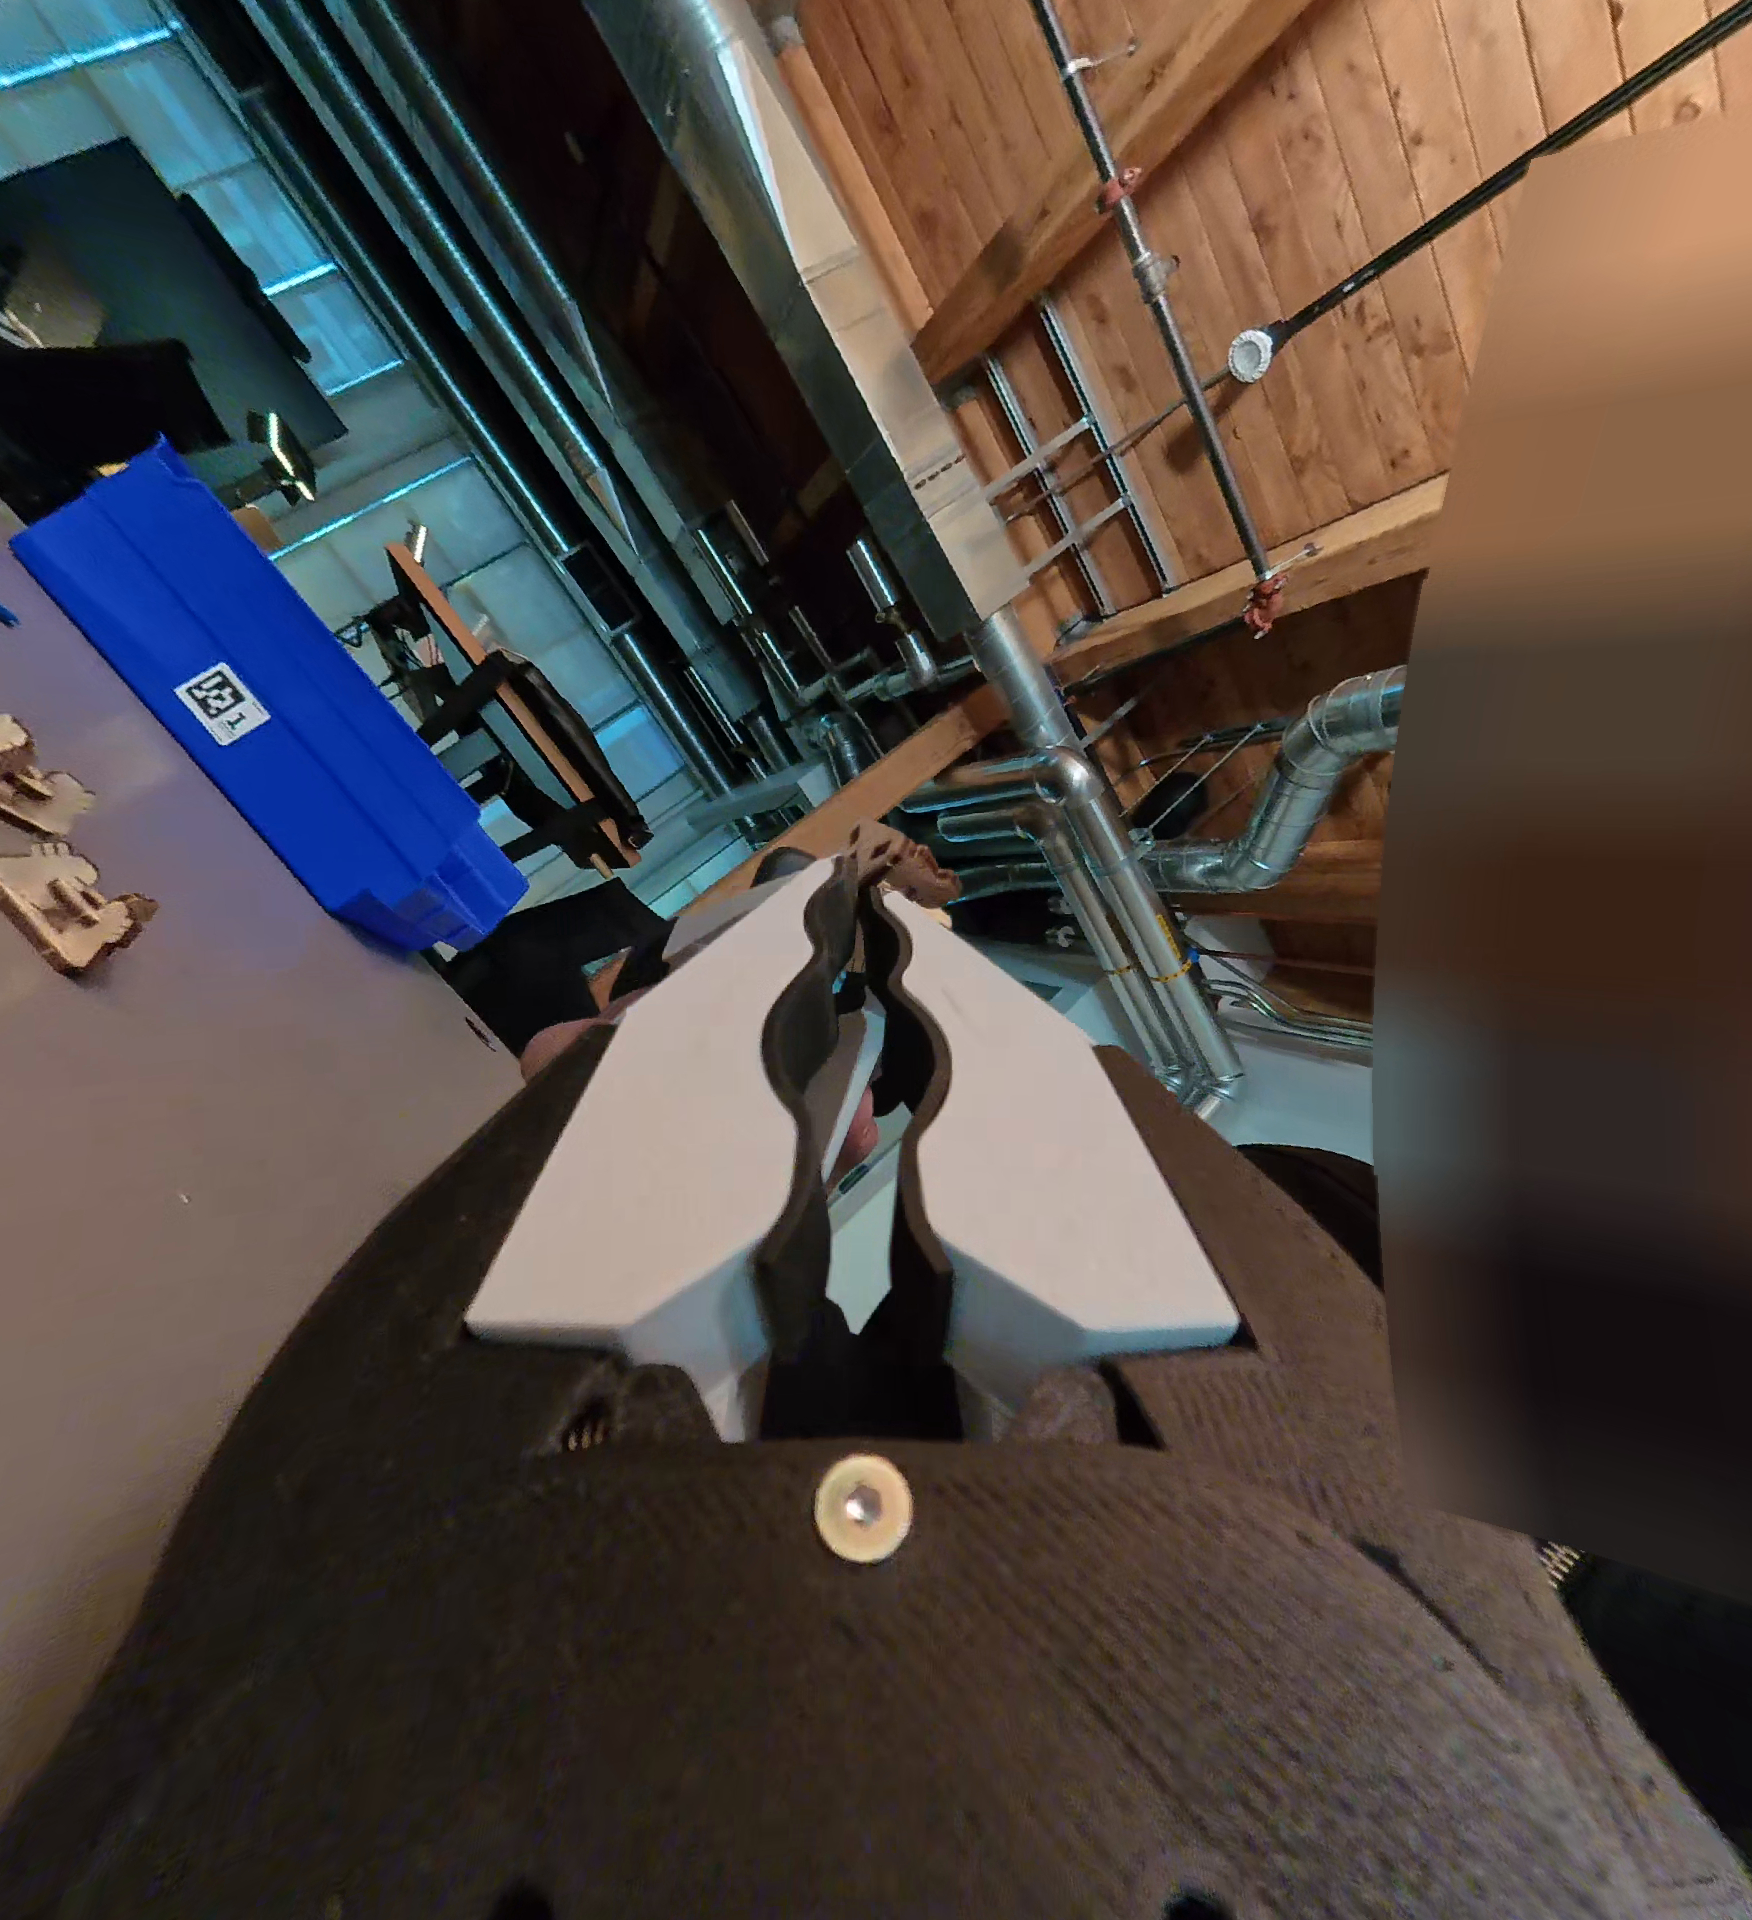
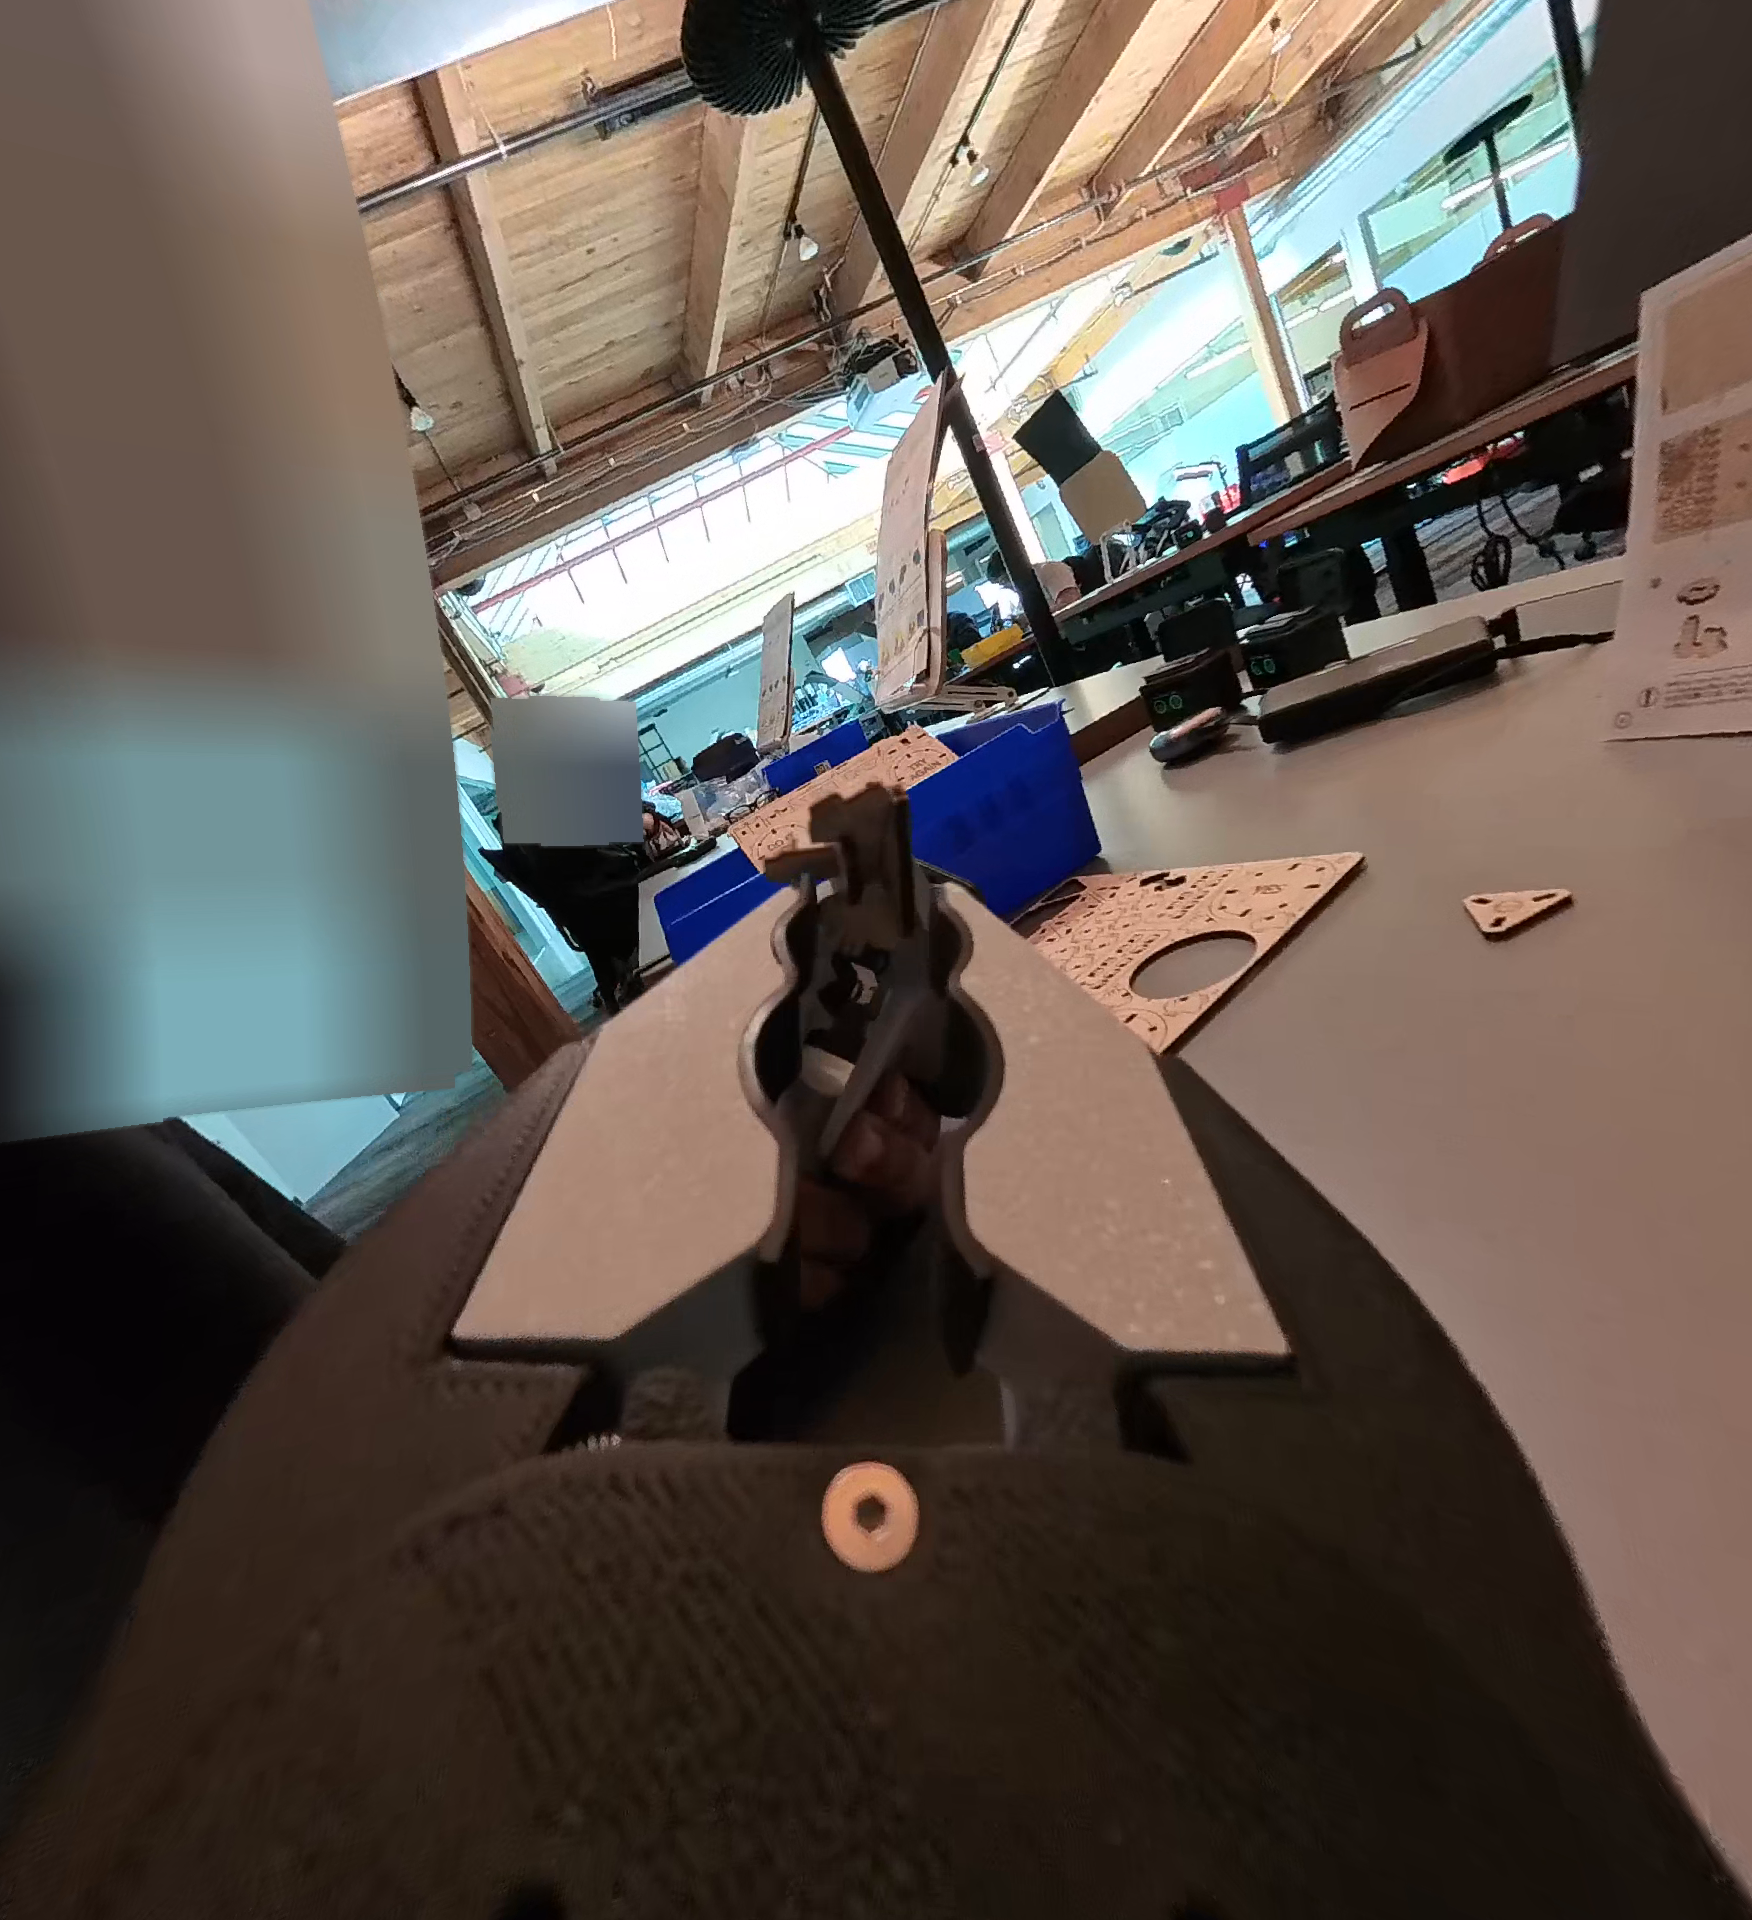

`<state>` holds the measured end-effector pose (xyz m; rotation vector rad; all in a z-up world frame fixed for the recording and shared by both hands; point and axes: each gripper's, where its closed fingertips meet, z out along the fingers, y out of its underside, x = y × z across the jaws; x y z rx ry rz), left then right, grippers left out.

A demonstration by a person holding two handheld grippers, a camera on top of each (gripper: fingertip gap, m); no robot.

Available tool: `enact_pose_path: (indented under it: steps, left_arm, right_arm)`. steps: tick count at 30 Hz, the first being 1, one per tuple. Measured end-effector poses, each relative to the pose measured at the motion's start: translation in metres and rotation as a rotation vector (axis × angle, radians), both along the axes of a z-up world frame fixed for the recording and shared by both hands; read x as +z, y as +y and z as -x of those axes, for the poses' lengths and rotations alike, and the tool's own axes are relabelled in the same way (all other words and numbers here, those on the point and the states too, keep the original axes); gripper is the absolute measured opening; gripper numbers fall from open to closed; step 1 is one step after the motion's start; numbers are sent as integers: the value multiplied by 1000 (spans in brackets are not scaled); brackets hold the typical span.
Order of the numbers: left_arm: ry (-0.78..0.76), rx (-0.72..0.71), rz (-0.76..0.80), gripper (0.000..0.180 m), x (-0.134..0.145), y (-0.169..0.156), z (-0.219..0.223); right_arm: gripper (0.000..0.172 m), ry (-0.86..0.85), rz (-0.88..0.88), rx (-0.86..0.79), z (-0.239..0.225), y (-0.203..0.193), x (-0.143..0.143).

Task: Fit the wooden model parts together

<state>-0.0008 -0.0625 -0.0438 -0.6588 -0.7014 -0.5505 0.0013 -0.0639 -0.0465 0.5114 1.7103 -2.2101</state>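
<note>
Wooden, laser-cut small piece [image 1: 898, 862] is pinched at the tips of the left gripper [image 1: 867, 904], jaws nearly together. Right gripper [image 2: 856, 883] clamps narrowly on a slotted wooden assembly [image 2: 856, 831], probably several flat parts. At ten o'clock, the blue bin [image 1: 259, 707] carries a white coded label [image 1: 223, 701]. Cut plywood sheet [image 2: 1194, 935] lies at two o'clock on the grey table [image 2: 1474, 1039].

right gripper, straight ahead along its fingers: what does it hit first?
Likely the blue bin, hedged. The right gripper is shut on a small wooden puzzle assembly, which leads and would touch first. The bin sits directly behind the tips, a wooden cut-out sheet just right of the line. Depth is unclear.
</note>
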Motion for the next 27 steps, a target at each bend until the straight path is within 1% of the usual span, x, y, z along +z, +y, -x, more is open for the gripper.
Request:
enact_pose_path:
  steps: [1,5,6,7,11,13,14,17,18,19,21,23,25,27]
  left_arm:
    - [1,-4,-10,0,1,0,0]
    - [2,-18,-38,0,2,-1,-1]
    - [1,-21,-43,0,2,-1,-1]
    - [10,-26,-42,0,3,-1,-2]
    - [14,-5,-7,0,2,1,0]
    - [19,29,34,0,0,3,3]
    - [24,47,50,2,-1,3,4]
    - [46,80,68,27,1,0,5]
    - [63,87,68,32,3,-1,4]
    - [82,94,79,33,4,-1,3]
    - [108,77,145,33,3,7,-1]
    - [118,41,215,30,-2,20,-4]
    - [114,21,227,21,-4,26,-5]
    - [88,14,195,22,-4,22,-2]
  right_arm:
    - [17,13,2,-2,-1,0,1]
    - [16,66,15,-16,-3,3,7]
    - [19,85,18,-18,-4,4,8]
    - [17,109,10,-21,-5,4,9]
    - [15,205,-53,-42,-4,5,7]
    - [14,265,-78,-71,-2,7,8]
    - [14,299,-93,-90,-1,9,8]
    - [13,390,-140,-151,5,16,9]
    - [0,417,-157,-173,8,19,9]
    - [0,439,-170,-176,8,21,9]
    - [0,445,-206,-152,7,23,5]
    - [0,457,-231,-169,10,24,2]
    - [0,470,-257,-185,12,24,-3]
    - [0,460,-267,-181,12,23,-6]
